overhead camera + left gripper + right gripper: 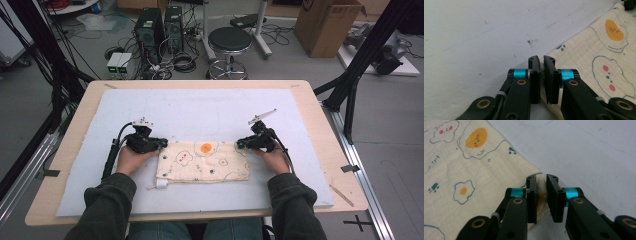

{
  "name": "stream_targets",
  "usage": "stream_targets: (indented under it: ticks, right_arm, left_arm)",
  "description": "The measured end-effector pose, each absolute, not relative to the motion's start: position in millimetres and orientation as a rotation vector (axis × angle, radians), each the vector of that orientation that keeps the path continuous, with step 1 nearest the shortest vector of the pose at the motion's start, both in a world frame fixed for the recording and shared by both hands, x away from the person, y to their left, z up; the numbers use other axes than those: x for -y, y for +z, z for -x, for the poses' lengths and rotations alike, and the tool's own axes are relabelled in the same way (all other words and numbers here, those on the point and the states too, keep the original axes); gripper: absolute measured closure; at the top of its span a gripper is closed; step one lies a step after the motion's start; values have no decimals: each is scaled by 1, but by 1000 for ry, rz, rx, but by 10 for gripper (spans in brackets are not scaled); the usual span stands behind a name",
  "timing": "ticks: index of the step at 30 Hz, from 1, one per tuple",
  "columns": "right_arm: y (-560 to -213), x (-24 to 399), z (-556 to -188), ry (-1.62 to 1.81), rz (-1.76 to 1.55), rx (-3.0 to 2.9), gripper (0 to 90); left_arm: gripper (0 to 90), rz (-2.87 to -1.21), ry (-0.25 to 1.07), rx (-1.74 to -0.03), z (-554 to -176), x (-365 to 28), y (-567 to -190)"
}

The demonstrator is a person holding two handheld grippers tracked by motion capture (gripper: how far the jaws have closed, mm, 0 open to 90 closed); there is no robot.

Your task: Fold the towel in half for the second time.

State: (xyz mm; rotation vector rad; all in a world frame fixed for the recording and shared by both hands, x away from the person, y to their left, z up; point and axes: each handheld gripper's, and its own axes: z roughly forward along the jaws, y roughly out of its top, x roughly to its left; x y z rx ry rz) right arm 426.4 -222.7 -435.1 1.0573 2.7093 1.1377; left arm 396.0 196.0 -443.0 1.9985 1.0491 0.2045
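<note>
Hand-held gripper [541, 181] hiding cloth [474, 175] corner

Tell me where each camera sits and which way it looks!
High view: above the person's side of the table, looking forward and down at the cream cotton cloth printed with fried eggs on the pale blue foam board; both forearms, left tool and right tool show.
Left gripper view: rides the left tool, facing along its black jaws pinching the cloth's corner.
Right gripper view: rides the right tool, jaws pinching the opposite corner.
Shared: all show the cloth and board.
</note>
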Motion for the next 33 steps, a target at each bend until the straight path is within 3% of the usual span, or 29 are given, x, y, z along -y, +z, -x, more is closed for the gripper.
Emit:
stream_targets:
  ticks: [20, 33]
  right_arm:
    - [-403, 224, -441, 1235, -1064, -2639, 854]
    - [-417, 230, -448, 1285, -1149, -2627, 854]
  left_arm:
    - [852, -1872, 275, -1063, -407, -210, -424]
    - [851, -1886, 271, -1047, -408, -208, -427]
